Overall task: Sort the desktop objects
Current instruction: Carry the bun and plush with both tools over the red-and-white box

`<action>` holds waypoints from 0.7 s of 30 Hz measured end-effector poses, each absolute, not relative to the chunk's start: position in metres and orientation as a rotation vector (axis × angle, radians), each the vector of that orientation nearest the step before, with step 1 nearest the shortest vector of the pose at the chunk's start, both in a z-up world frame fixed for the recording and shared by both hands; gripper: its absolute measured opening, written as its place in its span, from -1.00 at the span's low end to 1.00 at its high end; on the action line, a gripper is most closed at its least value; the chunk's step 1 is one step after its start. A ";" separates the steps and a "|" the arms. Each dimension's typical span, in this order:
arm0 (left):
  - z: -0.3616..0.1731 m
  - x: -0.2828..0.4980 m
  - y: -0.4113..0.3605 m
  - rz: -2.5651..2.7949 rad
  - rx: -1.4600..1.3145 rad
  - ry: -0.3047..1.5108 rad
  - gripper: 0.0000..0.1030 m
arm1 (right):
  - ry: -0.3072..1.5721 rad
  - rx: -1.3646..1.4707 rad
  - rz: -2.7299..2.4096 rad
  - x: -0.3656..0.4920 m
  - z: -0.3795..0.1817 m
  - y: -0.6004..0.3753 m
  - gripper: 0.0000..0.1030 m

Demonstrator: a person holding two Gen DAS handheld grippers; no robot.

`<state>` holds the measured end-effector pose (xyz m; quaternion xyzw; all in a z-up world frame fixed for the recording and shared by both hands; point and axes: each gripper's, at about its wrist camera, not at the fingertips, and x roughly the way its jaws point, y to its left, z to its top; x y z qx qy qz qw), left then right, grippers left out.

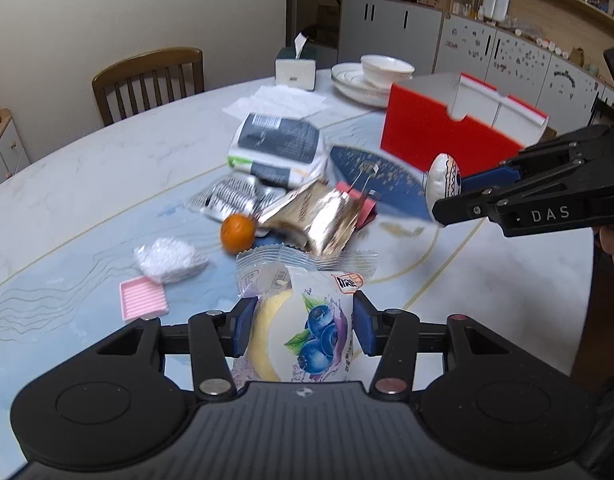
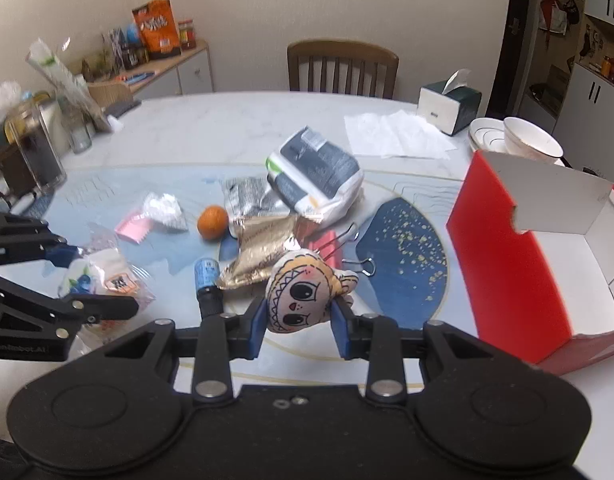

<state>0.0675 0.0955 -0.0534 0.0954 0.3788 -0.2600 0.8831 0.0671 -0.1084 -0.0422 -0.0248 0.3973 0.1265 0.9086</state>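
My left gripper [image 1: 303, 330] is shut on a blueberry cake packet [image 1: 307, 320] and holds it above the table; it also shows in the right wrist view [image 2: 101, 276]. My right gripper [image 2: 299, 320] is shut on a small cartoon-face plush doll [image 2: 305, 292], seen from the side in the left wrist view [image 1: 443, 182]. A red and white open box [image 2: 519, 264] stands to the right. On the table lie an orange [image 2: 213, 222], a gold foil packet [image 2: 263, 252], a dark-labelled bag [image 2: 319, 170] and a blue fan-shaped mat [image 2: 403, 256].
A pink ridged pad [image 1: 143, 299], a crumpled clear wrapper [image 1: 169, 260], blister packs [image 1: 231, 196], a blue tube [image 2: 207, 280] and binder clips [image 2: 363, 266] lie about. Bowls and plates [image 2: 519, 138], a tissue box [image 2: 449, 106] and paper sheets [image 2: 395, 134] sit at the back. Jars stand at the left edge.
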 end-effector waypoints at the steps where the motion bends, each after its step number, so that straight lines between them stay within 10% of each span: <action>1: -0.050 0.067 0.092 -0.542 0.194 0.784 -0.06 | 0.816 -0.041 0.265 0.066 -0.039 -0.112 -0.37; 21: 0.005 0.076 -0.029 -0.541 0.136 0.708 -0.06 | 0.733 -0.053 0.385 0.077 0.017 -0.226 -0.37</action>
